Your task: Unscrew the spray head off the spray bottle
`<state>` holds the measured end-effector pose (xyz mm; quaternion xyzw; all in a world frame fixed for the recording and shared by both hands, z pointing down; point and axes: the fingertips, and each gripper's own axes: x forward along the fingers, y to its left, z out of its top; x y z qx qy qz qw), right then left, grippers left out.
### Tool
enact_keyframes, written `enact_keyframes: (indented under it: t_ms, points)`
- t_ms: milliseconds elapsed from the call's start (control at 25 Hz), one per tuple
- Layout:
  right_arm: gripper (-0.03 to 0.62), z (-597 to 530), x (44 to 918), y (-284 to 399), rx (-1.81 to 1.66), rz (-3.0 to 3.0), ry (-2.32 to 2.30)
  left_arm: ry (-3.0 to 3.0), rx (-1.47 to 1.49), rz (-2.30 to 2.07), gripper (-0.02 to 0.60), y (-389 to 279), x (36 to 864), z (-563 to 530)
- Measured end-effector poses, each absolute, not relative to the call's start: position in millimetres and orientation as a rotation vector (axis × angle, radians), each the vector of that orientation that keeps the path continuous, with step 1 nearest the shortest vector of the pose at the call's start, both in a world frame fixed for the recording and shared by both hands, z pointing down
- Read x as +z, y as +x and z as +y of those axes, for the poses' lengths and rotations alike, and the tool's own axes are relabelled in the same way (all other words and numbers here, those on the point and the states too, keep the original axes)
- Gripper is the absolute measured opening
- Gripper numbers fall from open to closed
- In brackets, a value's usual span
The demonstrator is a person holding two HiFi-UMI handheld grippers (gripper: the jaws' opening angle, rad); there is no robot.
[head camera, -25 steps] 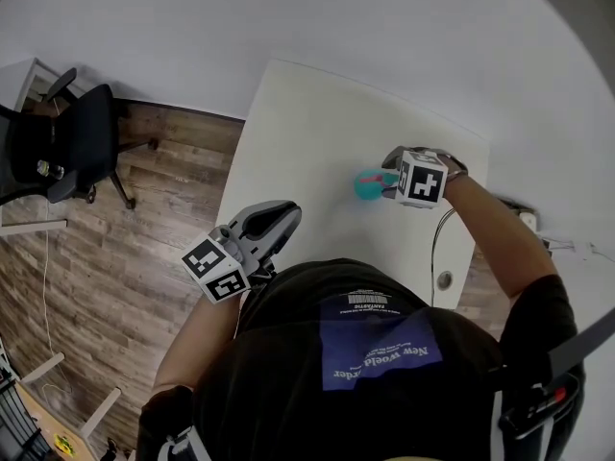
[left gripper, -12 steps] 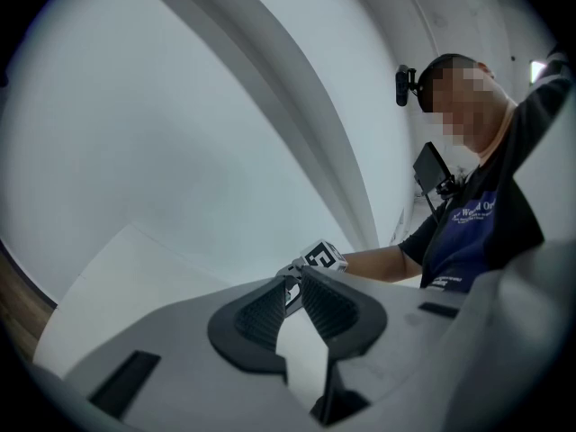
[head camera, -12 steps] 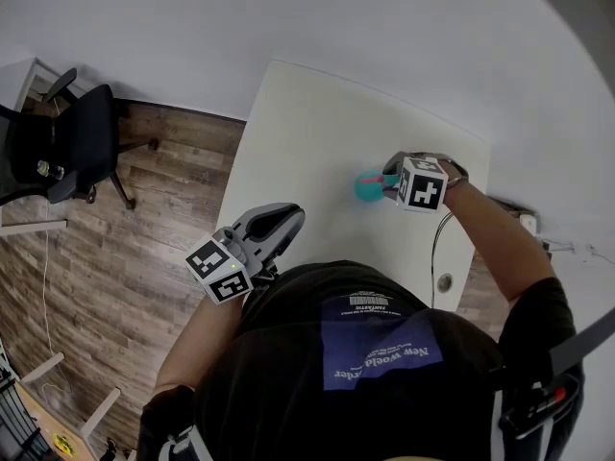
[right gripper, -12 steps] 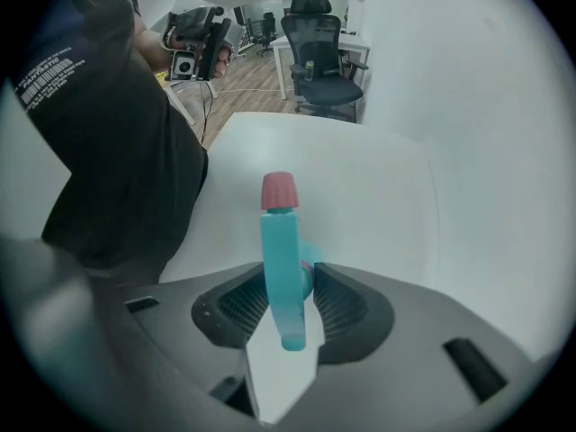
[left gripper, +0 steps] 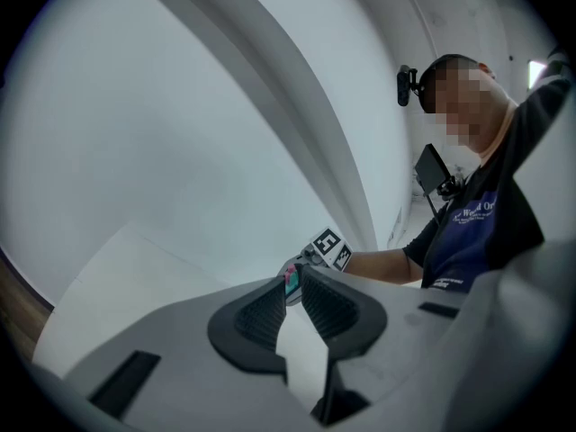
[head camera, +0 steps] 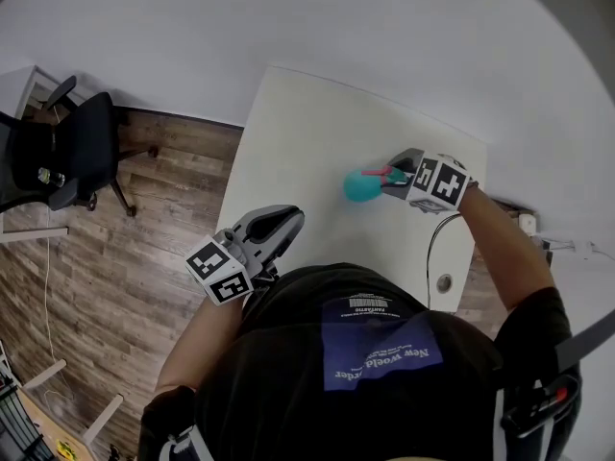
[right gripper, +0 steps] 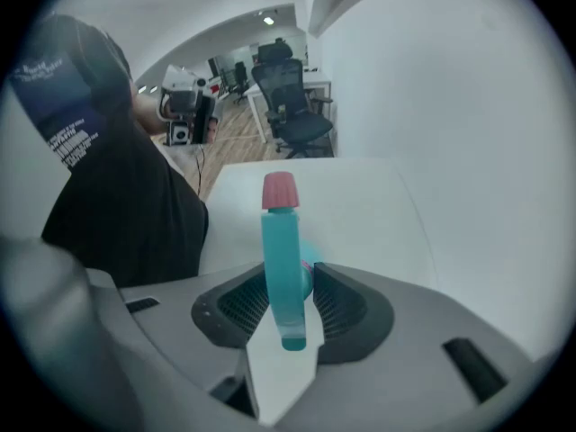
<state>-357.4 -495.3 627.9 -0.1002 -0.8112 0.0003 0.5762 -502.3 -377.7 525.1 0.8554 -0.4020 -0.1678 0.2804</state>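
Jaws of the right gripper (right gripper: 291,271) had just been closing and stood about half apart, with the teal spray head (right gripper: 281,241) upright between them. The ribbed pads bore on the head's two sides, and its pink nozzle (right gripper: 279,191) rose well clear above the jaw tips. A little of the paler teal body showed just behind the head, low between the pads. In the head view this gripper (head camera: 394,178) pointed steeply down over the far right part of the white table (head camera: 298,142). The round teal spray bottle (head camera: 361,187) lay directly at its tip, on the side toward the table's middle. Whether the bottle's base touched the tabletop could not be told. The left gripper (left gripper: 296,279) pointed level with its jaws fully together, tips meeting and nothing between them. It touched nothing. In the head view it (head camera: 274,225) sat at the near left edge of the table, well apart from the bottle. The left gripper view caught the right gripper's marker cube (left gripper: 330,247) far off beyond the closed tips.
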Motion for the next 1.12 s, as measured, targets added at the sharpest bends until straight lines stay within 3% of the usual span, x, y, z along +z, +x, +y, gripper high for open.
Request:
enact_keyframes:
  t_ms: [800, 840, 880, 1120]
  points:
    - [0.141, -479.7, 470.3, -349.1, 0.513, -2.562, -0.069, 2.452, -0.370, -1.008, 0.063, -484.8, 479.6, -388.8]
    - [0.141, -478.3, 464.5, -351.5, 0.535, -2.589, -0.070, 2.464, -0.364, -0.995, 0.073, -487.6, 477.5, -389.7]
    - [0.141, -476.8, 458.8, -354.1, 0.557, -2.616, -0.075, 2.479, -0.353, -0.980, 0.127, -489.8, 475.4, -391.1]
    - [0.141, -466.1, 428.1, -364.6, 0.646, -2.743, -0.174, 2.569, -0.323, -0.837, 0.314, -480.9, 452.3, -411.0]
